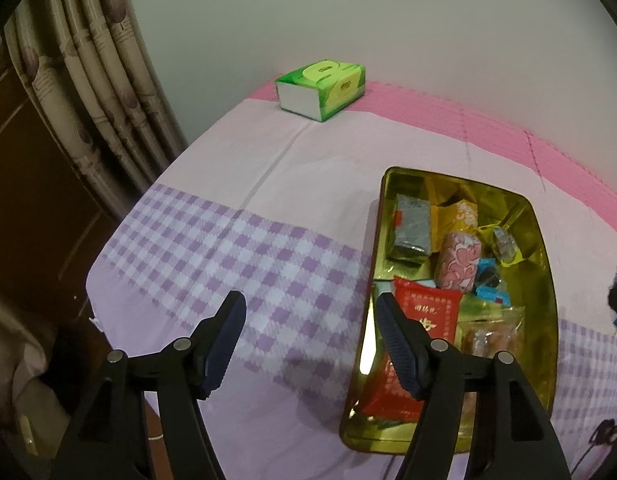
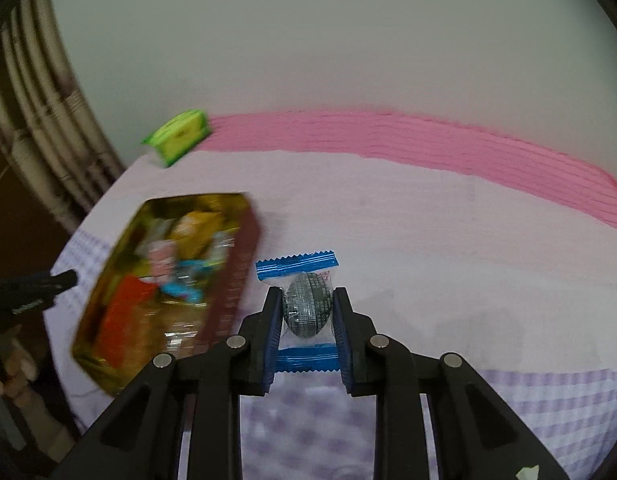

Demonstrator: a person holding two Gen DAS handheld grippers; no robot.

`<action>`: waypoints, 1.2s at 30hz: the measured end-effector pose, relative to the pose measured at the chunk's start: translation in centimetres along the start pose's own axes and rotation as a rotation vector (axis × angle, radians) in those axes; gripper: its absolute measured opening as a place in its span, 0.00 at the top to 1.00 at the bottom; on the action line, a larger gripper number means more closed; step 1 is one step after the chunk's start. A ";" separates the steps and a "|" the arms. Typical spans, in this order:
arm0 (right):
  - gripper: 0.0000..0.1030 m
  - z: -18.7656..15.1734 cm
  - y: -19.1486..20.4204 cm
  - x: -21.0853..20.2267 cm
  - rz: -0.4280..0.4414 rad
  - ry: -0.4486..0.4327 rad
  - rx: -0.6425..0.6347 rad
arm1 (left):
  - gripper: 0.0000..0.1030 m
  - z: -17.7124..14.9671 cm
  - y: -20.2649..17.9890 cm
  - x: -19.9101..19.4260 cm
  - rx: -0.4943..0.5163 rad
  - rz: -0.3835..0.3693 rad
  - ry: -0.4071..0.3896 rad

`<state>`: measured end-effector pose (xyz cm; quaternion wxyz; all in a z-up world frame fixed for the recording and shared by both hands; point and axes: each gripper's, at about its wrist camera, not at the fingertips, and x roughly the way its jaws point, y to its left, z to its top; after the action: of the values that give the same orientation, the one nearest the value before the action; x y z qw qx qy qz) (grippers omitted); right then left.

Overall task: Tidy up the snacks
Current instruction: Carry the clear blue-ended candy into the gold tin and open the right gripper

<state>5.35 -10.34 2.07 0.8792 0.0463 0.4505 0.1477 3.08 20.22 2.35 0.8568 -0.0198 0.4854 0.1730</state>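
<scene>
A gold tin (image 1: 544,248) lies on the cloth-covered table and holds several wrapped snacks, among them a red packet (image 1: 428,312), a pink patterned packet (image 1: 458,262) and a dark grey pack (image 1: 410,228). My left gripper (image 1: 310,306) is open and empty, its right finger over the tin's left rim. In the right wrist view the tin (image 2: 244,256) lies at the left. My right gripper (image 2: 306,300) is shut on a blue-edged clear packet with a dark round snack (image 2: 308,306), held above the cloth to the right of the tin.
A green tissue pack (image 1: 322,88) sits at the table's far left corner by the wall; it also shows in the right wrist view (image 2: 180,136). Curtains (image 1: 88,92) hang at the left past the table edge. A pink strip (image 2: 428,140) runs along the far side.
</scene>
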 end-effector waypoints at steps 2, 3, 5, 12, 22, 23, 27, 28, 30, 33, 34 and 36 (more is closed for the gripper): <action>0.78 -0.3 2.0 0.4 0.023 0.016 -0.019 | 0.34 -0.2 0.3 0.0 -0.005 0.002 0.004; 0.78 -0.5 3.0 0.6 0.034 0.024 -0.031 | 0.34 -0.2 0.4 -0.1 -0.007 0.003 0.003; 0.78 -0.6 5.0 1.4 0.051 0.040 -0.055 | 0.34 -0.3 0.6 -0.2 -0.008 0.015 0.001; 0.78 -1.1 8.9 3.8 0.074 0.080 -0.116 | 0.29 -1.0 0.9 -0.2 0.000 0.032 0.011; 0.77 -1.3 10.7 6.1 0.076 0.115 -0.102 | 0.29 -1.6 1.2 0.0 -0.004 0.023 0.034; 0.77 -1.3 10.8 6.3 0.076 0.119 -0.105 | 0.29 -1.6 1.1 0.0 -0.002 0.021 0.034; 0.75 -1.6 11.2 6.4 0.072 0.116 -0.121 | 0.29 -1.6 0.7 -0.1 0.012 0.016 0.030; 0.75 -1.6 11.3 6.4 0.071 0.114 -0.121 | 0.29 -1.7 0.6 -0.1 0.015 0.013 0.029; 0.74 -1.6 11.2 6.3 0.072 0.115 -0.120 | 0.29 -1.7 0.5 -0.1 0.021 0.012 0.029; 0.67 -1.6 11.3 6.2 0.067 0.112 -0.119 | 0.29 -1.8 0.4 -0.1 0.026 0.012 0.031; 0.64 -1.7 11.3 6.0 0.070 0.110 -0.119 | 0.29 -1.8 0.3 0.0 0.028 0.012 0.032; 0.53 -1.7 11.5 5.6 0.075 0.104 -0.125 | 0.29 -1.8 0.3 0.0 0.031 0.013 0.032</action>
<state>4.52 2.21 -0.86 0.8496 0.0005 0.4836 0.2107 1.51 20.15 1.47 0.8480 -0.0064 0.5018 0.1706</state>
